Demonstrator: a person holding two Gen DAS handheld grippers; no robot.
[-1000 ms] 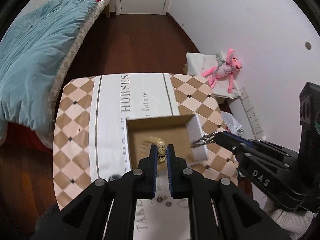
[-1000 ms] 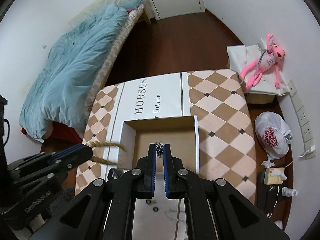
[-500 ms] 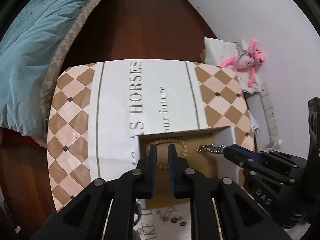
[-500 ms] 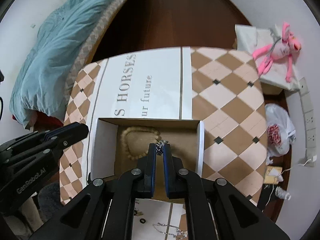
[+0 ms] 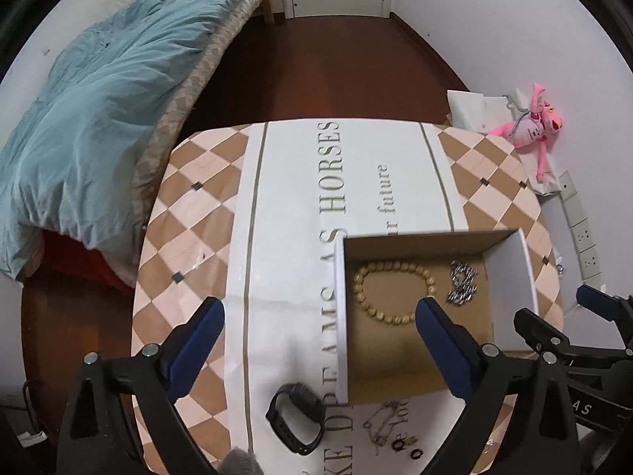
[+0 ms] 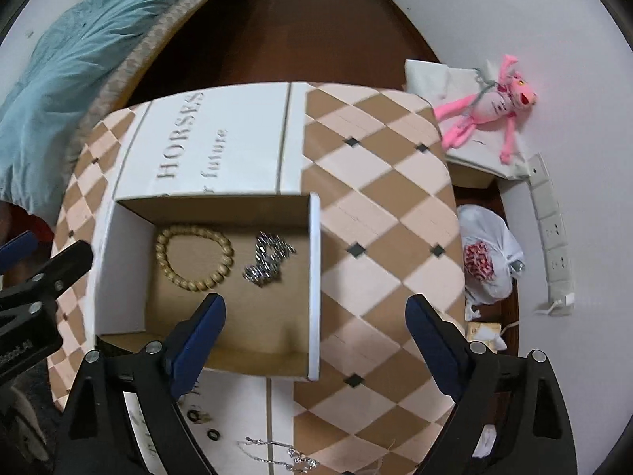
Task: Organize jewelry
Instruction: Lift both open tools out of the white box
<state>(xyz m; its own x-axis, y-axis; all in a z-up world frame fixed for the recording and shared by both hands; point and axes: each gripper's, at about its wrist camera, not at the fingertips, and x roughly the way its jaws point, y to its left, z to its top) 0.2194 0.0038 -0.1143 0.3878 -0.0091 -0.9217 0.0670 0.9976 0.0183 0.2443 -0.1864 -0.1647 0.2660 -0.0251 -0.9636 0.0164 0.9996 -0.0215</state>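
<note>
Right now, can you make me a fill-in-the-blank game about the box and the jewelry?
1. The bead bracelet lies inside the ____.
2. Next to it in the box lies a silver ____.
3. The black watch lies ____ the box, on the table.
4. The pink toy lies near the ____.

Missing words: box; chain; outside; wall

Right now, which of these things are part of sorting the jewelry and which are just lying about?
Job: box, bead bracelet and silver chain inside it, black watch, thin necklace, small rings on the table.

Lying about: pink plush toy, plastic bag, blue blanket.
</note>
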